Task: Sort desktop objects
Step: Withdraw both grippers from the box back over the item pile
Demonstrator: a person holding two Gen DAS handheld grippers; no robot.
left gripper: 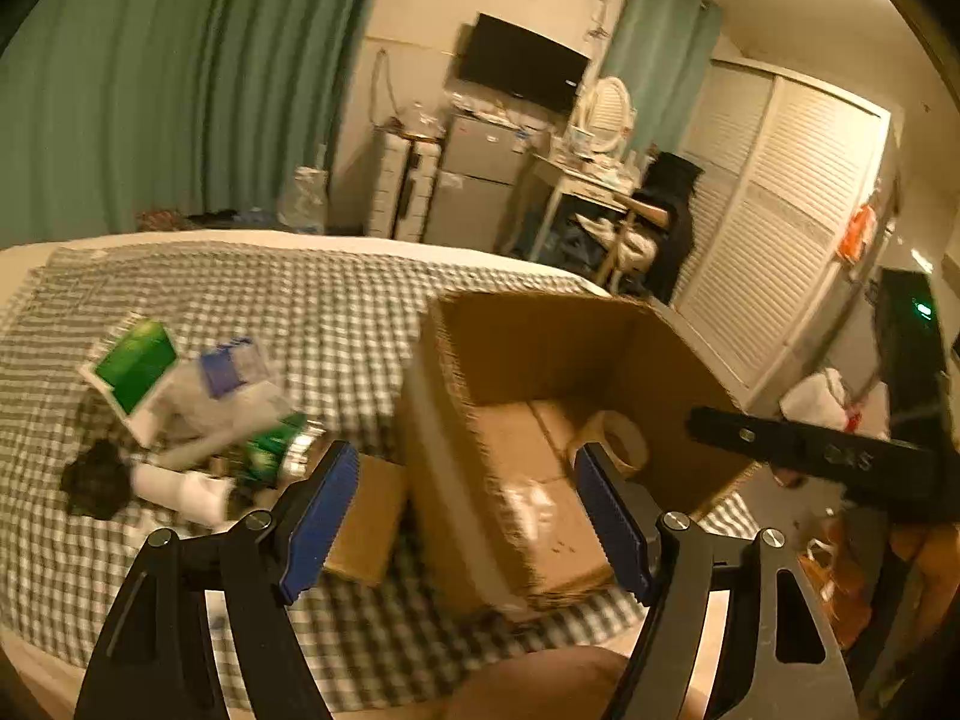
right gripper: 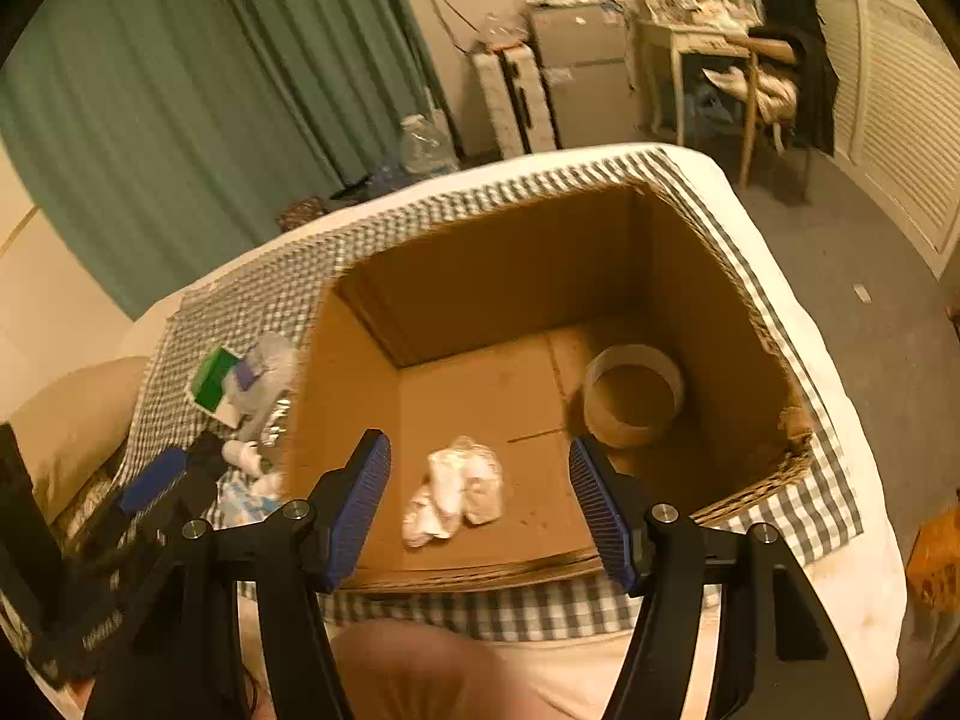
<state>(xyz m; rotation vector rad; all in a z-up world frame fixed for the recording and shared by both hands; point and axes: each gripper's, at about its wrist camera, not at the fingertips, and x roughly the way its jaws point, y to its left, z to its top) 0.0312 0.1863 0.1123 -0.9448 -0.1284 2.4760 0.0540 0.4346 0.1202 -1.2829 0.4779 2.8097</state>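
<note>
The right gripper point(right gripper: 480, 504) is hovering with jaws spread, empty, over the open brown cardboard box point(right gripper: 708, 300), where a crumpled white tissue wad point(right gripper: 456, 489) is lying on the floor beside a tape roll point(right gripper: 633, 393); the wad looks light and soft, easily pinched mid-bundle. The left gripper point(left gripper: 465, 525) is likewise gaping empty.

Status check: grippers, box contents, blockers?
Left gripper and right gripper open, empty. Cardboard box holds tape roll and crumpled white wad. Pile unsorted beside box. Nothing blocking.
</note>
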